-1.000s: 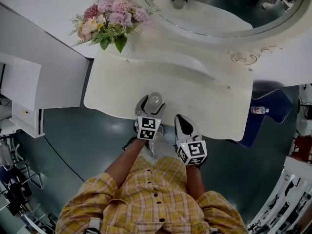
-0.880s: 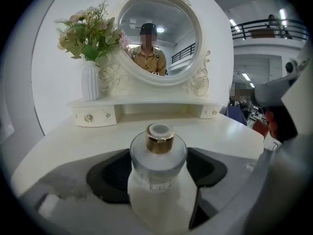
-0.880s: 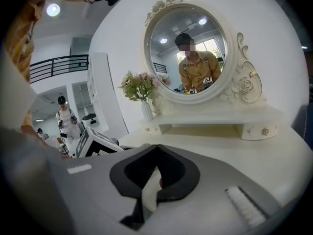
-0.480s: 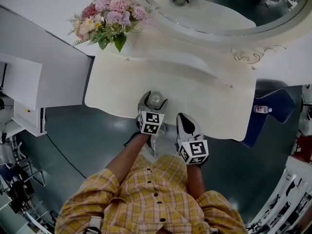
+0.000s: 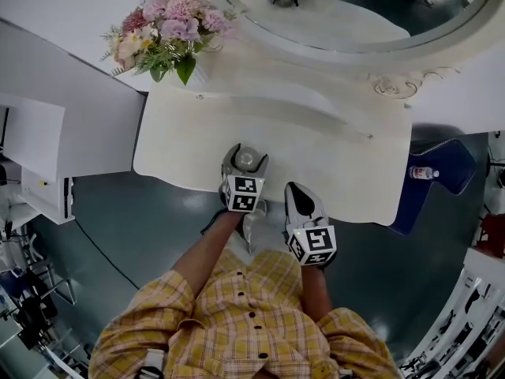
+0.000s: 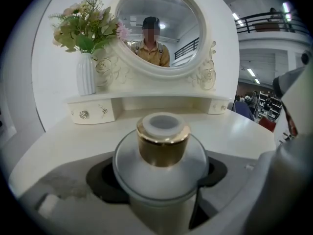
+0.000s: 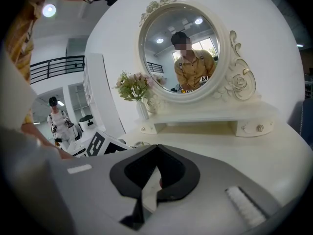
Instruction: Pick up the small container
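Note:
The small container is a round white jar with a gold cap. It sits between the jaws of my left gripper, which is shut on its body over the near edge of the white dressing table. Whether the jar rests on the tabletop or hangs just above it, I cannot tell. My right gripper stays beside it, to the right, at the table's front edge. In the right gripper view its jaws are shut with nothing held.
A white vase of pink flowers stands at the back left on a raised shelf with small drawers. An oval mirror rises behind. A blue chair holding a water bottle is at the right, a white cabinet at the left.
The left gripper with the container has edged slightly further over the table. The head view has shifted a little. The right gripper has barely moved.

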A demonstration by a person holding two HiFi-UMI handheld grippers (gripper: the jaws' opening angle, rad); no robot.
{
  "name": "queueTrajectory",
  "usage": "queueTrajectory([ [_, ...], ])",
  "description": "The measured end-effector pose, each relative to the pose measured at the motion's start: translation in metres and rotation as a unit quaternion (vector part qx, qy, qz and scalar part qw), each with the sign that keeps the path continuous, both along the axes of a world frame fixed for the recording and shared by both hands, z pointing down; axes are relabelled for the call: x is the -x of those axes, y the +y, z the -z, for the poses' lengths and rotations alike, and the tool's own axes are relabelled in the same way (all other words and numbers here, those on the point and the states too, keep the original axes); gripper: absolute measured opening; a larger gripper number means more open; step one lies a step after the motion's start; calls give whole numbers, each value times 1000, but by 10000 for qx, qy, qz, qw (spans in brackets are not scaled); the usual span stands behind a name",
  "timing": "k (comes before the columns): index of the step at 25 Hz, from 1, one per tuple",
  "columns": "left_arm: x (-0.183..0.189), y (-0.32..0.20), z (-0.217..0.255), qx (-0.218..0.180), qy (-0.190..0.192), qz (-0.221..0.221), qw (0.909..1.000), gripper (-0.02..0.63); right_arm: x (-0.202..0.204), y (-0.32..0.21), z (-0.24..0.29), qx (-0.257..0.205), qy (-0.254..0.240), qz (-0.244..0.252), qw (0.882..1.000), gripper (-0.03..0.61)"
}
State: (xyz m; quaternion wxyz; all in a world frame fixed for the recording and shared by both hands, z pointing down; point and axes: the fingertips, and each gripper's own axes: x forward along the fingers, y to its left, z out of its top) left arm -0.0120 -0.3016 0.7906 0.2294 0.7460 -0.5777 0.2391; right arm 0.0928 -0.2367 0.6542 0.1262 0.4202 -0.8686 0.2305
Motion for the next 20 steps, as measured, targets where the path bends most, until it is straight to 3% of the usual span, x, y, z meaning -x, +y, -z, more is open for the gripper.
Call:
queueTrajectory([
  [11, 0, -3, 1, -35, -135, -64, 9999, 342, -11, 1, 3, -75, 30, -164, 9998, 2],
  [20, -3, 1, 7, 11, 20, -100, 9999, 343, -18, 2, 9, -118, 87, -295, 9995, 2],
])
